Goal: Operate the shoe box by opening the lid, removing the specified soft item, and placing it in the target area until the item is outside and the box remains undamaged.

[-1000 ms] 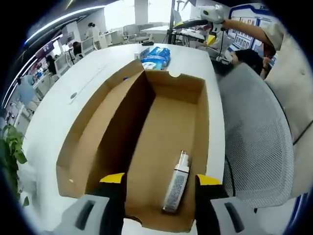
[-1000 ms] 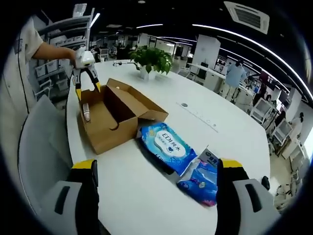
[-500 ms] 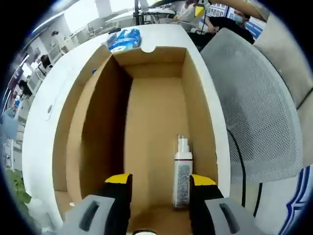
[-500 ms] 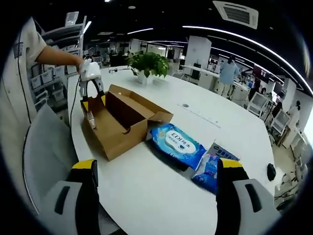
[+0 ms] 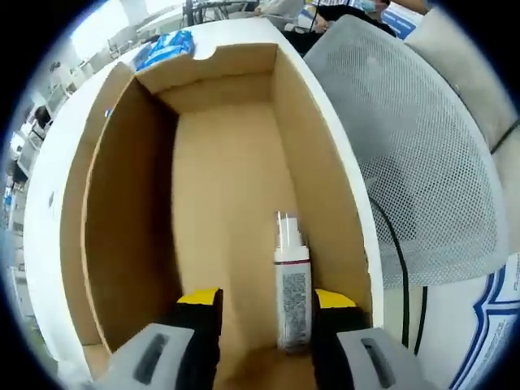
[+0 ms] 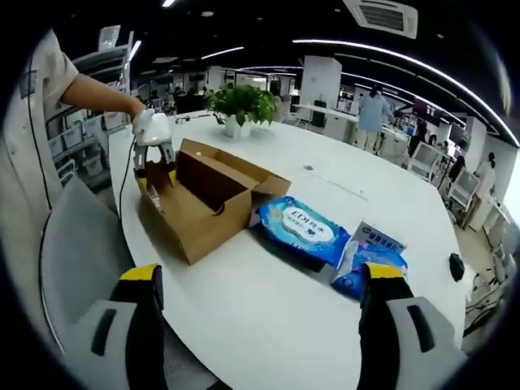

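The brown cardboard shoe box (image 5: 122, 162) stands open on the white table, its lid folded back. A small white spray bottle (image 5: 291, 284) lies on the box floor near the right wall. My left gripper (image 5: 264, 305) is open and dips into the box's near end, the bottle just inside its right finger. In the right gripper view the box (image 6: 203, 203) sits at mid-left with the left gripper (image 6: 154, 158) lowered into it. My right gripper (image 6: 260, 280) hangs open over the table, holding nothing. A blue wet-wipes pack (image 6: 307, 231) lies beside the box.
A second blue packet (image 6: 370, 264) and a small box (image 6: 378, 238) lie right of the wipes. A grey mesh chair (image 5: 422, 154) stands against the table edge by the box. A potted plant (image 6: 242, 104) stands behind the box. A dark object (image 6: 457, 266) sits at the table's right.
The left gripper has gone down and forward into the box, so the bottle now sits beside its right finger. The right gripper's view has shifted slightly; the packs have not moved.
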`<act>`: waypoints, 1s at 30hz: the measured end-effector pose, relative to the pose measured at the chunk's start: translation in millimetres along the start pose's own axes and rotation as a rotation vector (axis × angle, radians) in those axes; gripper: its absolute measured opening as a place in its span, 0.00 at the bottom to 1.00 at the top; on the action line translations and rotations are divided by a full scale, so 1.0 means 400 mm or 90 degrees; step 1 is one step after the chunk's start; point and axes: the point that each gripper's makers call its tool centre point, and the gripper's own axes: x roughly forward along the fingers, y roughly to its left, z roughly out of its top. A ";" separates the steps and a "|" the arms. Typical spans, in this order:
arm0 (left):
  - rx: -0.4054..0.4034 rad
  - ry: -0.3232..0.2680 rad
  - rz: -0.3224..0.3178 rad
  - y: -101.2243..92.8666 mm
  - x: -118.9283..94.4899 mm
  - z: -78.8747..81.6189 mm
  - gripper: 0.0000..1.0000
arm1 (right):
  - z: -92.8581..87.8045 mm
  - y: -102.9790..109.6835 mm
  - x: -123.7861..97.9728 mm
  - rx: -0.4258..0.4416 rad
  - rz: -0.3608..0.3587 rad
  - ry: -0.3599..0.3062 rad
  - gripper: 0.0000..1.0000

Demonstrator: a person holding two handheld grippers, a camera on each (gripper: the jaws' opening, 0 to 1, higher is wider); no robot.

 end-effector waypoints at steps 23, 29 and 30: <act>-0.034 -0.035 0.038 0.009 0.045 0.039 0.21 | 0.007 0.084 0.039 0.044 0.025 -0.034 0.93; -0.075 -0.051 0.058 0.025 0.037 0.050 0.20 | 0.020 0.102 0.052 0.056 0.031 -0.051 0.92; -0.080 -0.054 0.063 0.028 0.034 0.051 0.20 | 0.023 0.104 0.053 0.057 0.032 -0.055 0.91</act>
